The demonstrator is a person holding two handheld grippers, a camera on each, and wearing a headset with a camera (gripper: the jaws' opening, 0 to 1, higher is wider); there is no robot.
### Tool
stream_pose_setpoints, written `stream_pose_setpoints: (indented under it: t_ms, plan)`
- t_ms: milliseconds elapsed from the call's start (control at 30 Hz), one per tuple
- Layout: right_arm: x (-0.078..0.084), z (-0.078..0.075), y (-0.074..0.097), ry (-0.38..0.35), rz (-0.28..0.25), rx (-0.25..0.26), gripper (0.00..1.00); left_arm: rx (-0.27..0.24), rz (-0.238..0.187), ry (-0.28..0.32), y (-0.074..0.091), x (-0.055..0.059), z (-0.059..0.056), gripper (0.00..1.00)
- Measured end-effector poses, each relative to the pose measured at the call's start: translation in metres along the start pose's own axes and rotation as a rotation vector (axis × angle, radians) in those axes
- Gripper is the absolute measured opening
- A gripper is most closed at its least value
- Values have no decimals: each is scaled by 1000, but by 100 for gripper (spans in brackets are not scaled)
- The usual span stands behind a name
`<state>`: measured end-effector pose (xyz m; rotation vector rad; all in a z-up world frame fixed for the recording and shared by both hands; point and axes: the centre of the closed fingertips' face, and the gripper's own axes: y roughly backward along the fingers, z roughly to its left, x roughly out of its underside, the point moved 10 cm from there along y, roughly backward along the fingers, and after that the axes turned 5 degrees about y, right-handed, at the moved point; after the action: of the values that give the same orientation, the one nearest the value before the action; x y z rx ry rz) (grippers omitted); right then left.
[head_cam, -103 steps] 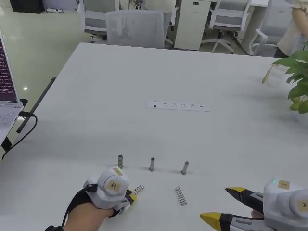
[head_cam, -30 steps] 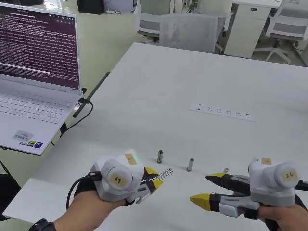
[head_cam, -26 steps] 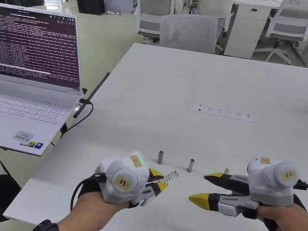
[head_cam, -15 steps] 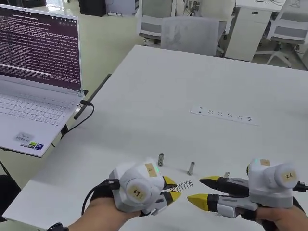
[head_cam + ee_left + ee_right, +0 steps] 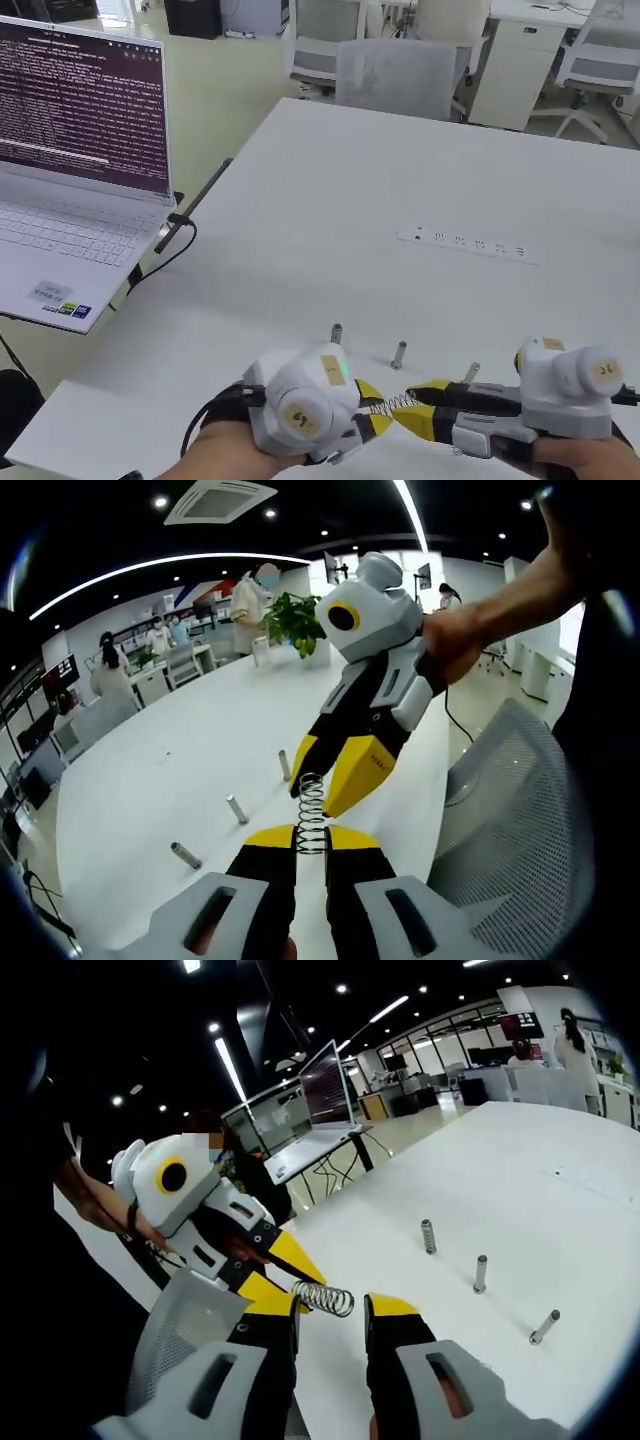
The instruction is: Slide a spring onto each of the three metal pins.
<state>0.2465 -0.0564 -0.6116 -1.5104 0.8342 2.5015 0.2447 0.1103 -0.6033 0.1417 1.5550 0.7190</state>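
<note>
Pinches small coiled steel-wire spring (image 5: 312, 815) by one end in yellow-tipped left gripper (image 5: 312, 838), aloft just beside row of three short grey metal pins (image 5: 399, 354), on person's side. Keeps yellow-tipped right gripper (image 5: 335, 1310) spread at free end. Risks flicking spring beyond pins through uneven squeeze or early release; risks kinking coil.

The left gripper (image 5: 311, 837) and the right gripper (image 5: 335, 1310) are white-bodied, with black jaws tipped yellow. The spring (image 5: 312, 810) is silvery, the pins (image 5: 399, 354) dull grey. The desk (image 5: 330, 200) is plain white. The laptop (image 5: 60, 240) is silver, its dark purple screen lined with pale text.
</note>
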Motion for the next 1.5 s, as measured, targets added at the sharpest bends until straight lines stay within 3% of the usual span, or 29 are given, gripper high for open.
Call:
stream_pose_setpoints:
  t_ms: [333, 967, 1500]
  plan:
    - [2, 2, 2, -17, -9, -17, 15, 15, 6, -22, -2, 0, -3, 2]
    - [-2, 4, 6, -17, -10, -32, 10, 25, 20, -68, -7, 0, -5, 2]
    - [-10, 8, 13, 49, 18, -15, 8, 22, 5, -56, -18, -1, -6, 3]
